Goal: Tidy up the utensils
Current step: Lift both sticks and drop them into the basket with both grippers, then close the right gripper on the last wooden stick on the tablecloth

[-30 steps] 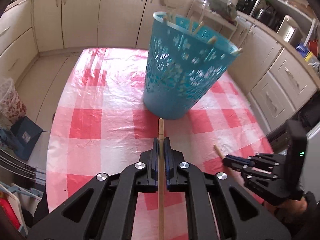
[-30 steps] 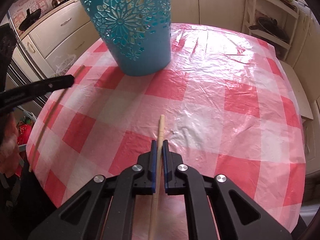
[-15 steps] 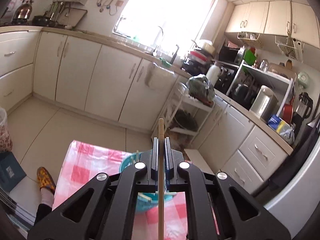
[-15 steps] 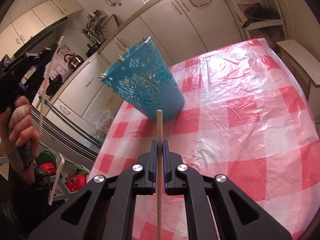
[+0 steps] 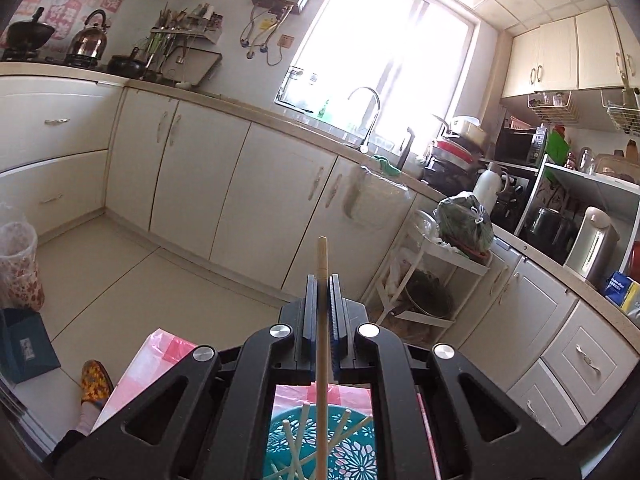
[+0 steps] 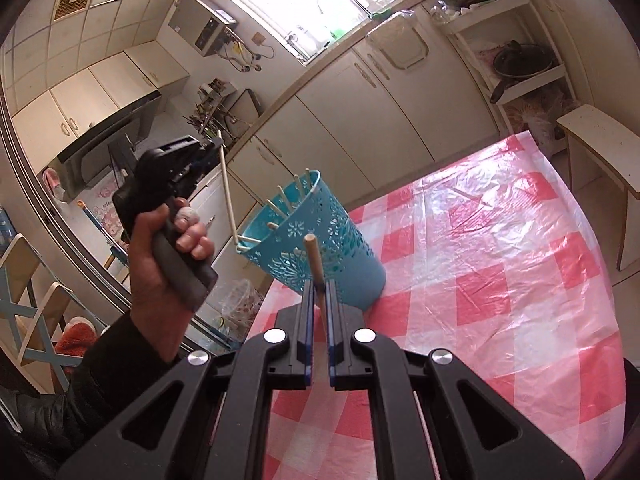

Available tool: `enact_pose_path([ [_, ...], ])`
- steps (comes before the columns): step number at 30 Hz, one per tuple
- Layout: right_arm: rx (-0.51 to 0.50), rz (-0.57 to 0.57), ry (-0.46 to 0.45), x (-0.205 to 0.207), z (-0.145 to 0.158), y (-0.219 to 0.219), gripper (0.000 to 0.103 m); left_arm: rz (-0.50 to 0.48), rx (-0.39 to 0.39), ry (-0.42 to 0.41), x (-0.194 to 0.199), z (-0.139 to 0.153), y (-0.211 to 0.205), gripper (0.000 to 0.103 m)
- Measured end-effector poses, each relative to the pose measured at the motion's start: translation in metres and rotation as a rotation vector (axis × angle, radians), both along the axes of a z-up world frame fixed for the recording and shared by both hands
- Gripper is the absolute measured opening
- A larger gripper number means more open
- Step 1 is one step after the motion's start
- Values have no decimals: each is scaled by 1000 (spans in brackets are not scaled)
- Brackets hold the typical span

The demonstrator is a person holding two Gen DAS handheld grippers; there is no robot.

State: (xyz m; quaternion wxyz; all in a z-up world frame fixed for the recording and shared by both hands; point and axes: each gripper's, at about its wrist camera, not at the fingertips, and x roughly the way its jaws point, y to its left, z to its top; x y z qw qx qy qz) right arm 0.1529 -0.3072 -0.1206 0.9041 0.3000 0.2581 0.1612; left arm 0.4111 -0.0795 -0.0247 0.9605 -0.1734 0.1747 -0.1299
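Note:
A teal perforated basket (image 6: 320,248) stands on the red-checked table (image 6: 500,280) with several chopsticks leaning inside. My left gripper (image 5: 322,280) is shut on a wooden chopstick (image 5: 322,340), held upright over the basket (image 5: 348,452). In the right wrist view the left gripper (image 6: 214,146) holds that chopstick (image 6: 227,192) with its lower tip at the basket rim. My right gripper (image 6: 318,284) is shut on a second chopstick (image 6: 314,260), raised above the table in front of the basket.
Cream kitchen cabinets (image 5: 240,192) and a counter with a sink (image 5: 368,120) line the far wall. A white shelf rack (image 6: 516,52) and a wooden stool (image 6: 600,148) stand beside the table. Floor lies left of the table (image 5: 100,280).
Both grippers have lifted and tilted up from the table. The left one has carried its chopstick over the basket, lower end at the rim. The right one rose with its chopstick.

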Motion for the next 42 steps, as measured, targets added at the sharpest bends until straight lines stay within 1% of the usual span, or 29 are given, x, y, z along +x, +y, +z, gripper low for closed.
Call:
enact_pose_path([
  [5,-32,-1,-38,2,16,1,6,17,26,-5,1,-14,-1,5],
  [9,-40,-5,-52,2,25,0,6,27,26,-4,1,-18,0,5],
  [13,-48,-3,-65,1,32,0,6,45,7,-27,0,-11,5,5],
  [17,-52,1,-86,2,41,1,6,44,31,-50,1,-5,3,5],
  [22,-61,15,-129,5,59,5,6,9,67,-20,-1,-16,-2,5],
  [27,-58,30,-166,11,80,8,6,-58,142,38,-6,-35,-11,5],
  [31,-40,27,-195,20,95,7,6,-98,138,76,-13,-45,-4,6],
  [33,-31,26,-210,27,104,8,6,-111,136,91,-17,-48,3,11],
  [35,-33,24,-225,33,113,11,6,-121,134,108,-20,-50,9,33],
  [37,-43,24,-242,42,122,17,6,-114,126,105,-24,-48,17,42],
  [39,-49,24,-256,50,130,22,6,-109,114,104,-29,-46,26,45],
  [42,-54,18,-276,62,139,28,6,-89,75,110,-34,-44,43,52],
])
